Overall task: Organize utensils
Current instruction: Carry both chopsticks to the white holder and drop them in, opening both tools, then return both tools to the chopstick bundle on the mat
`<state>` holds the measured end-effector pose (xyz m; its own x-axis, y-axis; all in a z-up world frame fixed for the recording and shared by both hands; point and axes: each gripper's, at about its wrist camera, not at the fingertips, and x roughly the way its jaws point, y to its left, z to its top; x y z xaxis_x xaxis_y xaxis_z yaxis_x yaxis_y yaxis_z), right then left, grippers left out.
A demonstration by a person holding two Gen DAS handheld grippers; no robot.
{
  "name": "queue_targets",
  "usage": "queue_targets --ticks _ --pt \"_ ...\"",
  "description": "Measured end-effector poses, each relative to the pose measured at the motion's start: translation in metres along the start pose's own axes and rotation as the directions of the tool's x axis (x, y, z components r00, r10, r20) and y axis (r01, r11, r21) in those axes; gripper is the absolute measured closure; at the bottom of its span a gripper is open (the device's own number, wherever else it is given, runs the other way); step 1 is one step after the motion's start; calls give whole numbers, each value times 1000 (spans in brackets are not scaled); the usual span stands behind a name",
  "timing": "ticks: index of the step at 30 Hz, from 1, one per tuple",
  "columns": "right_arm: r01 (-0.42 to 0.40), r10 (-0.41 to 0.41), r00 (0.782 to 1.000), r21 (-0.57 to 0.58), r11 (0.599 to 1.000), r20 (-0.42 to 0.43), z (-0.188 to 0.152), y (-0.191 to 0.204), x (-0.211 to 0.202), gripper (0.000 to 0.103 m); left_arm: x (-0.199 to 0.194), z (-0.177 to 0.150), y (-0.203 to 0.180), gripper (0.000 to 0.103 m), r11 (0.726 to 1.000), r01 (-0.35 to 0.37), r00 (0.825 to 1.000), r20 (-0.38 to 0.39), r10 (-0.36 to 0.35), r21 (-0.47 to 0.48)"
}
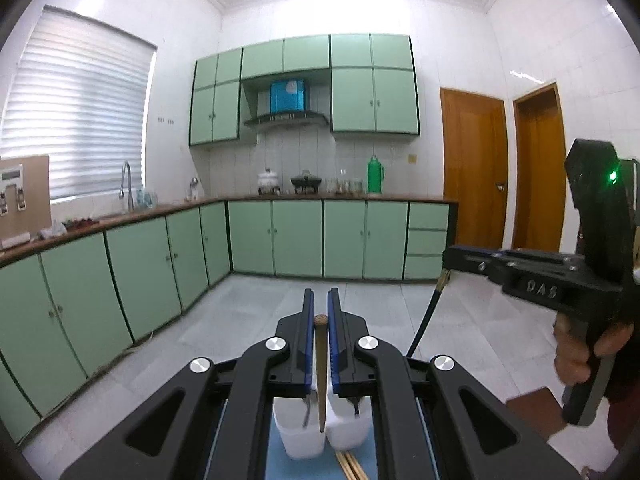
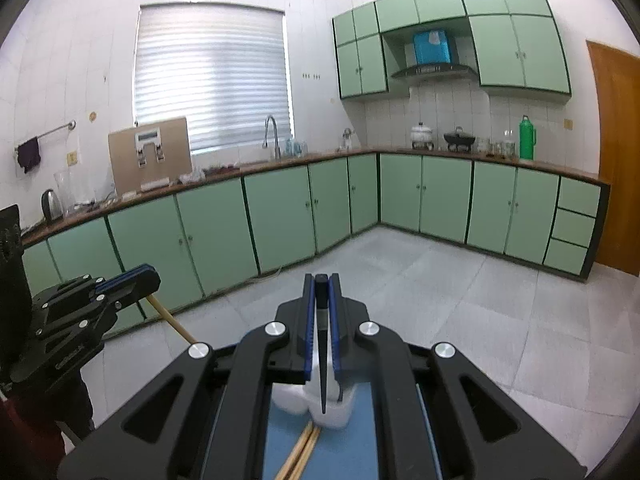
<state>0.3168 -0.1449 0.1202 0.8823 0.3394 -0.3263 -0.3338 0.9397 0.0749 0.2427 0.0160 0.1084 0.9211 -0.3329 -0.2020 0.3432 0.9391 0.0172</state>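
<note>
Left wrist view: our left hand-held gripper (image 1: pixel 321 300) is clamped on a brown chopstick (image 1: pixel 320 364), tip dangling over the white cups (image 1: pixel 298 434) at six o'clock; a swing could miss the compartment.

Right wrist view: the right hand-held gripper (image 2: pixel 321 286) pinches a black chopstick (image 2: pixel 322 364) above the cups, loose wooden chopsticks (image 2: pixel 301 454) on the blue mat (image 2: pixel 348 448). It could slip.

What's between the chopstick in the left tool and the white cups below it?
Nothing visible. The brown chopstick hangs point-down from the shut left tool, its tip over the white cups on the blue mat. Each cup already holds a utensil, leaving open room.
</note>
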Motion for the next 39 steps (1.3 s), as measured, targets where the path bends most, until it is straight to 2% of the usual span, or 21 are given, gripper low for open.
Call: queue_targets --ticks 3,6,15,20,22,24,26,28,29,31,33,37,39 --pt "2 -2 1000 -1 1000 14 8 -4 17 97 17 6 2 97 1000 -11 1000 20 11 14" --pt "23 -23 1000 -23 999 15 8 -6 39 97 43 0 6 97 1000 -17 1000 6 17 23" --pt "16 -16 992 -1 1000 -126 -28 -10 113 97 113 -49 15 97 1000 -11 991 -131 11 0" --pt "20 -18 977 8 1000 -211 -51 -8 137 95 126 -69 21 95 1000 -12 980 -197 6 -27" --pt "31 -28 976 9 999 -214 -57 -8 135 88 120 -73 25 83 999 -17 979 -204 9 -36" --pt "40 -36 979 19 999 -199 -59 -9 128 65 108 -74 26 71 999 -25 981 -194 16 -41" --pt "57 -50 986 40 998 -161 -59 -13 112 60 95 -74 28 65 999 -39 982 -185 31 -38" --pt "69 -62 989 49 996 -132 -58 -15 95 50 81 -75 28 51 998 -46 983 -180 36 -53" --pt "84 -77 990 55 995 -114 -59 -15 83 40 72 -77 27 49 997 -53 984 -175 42 -61" --pt "102 -97 992 62 993 -76 -62 -15 62 31 52 -82 24 39 996 -61 985 -163 49 -71" --pt "107 -104 993 55 993 -55 -68 -12 43 16 33 -91 21 34 993 -86 984 -165 71 -84" --pt "118 -117 992 31 993 -38 -93 1 7 9 0 -115 15 26 985 -97 980 -186 70 -140" --pt "123 -121 991 41 992 -49 -109 8 -4 7 -14 -133 11 25 981 -96 975 -215 58 -170"
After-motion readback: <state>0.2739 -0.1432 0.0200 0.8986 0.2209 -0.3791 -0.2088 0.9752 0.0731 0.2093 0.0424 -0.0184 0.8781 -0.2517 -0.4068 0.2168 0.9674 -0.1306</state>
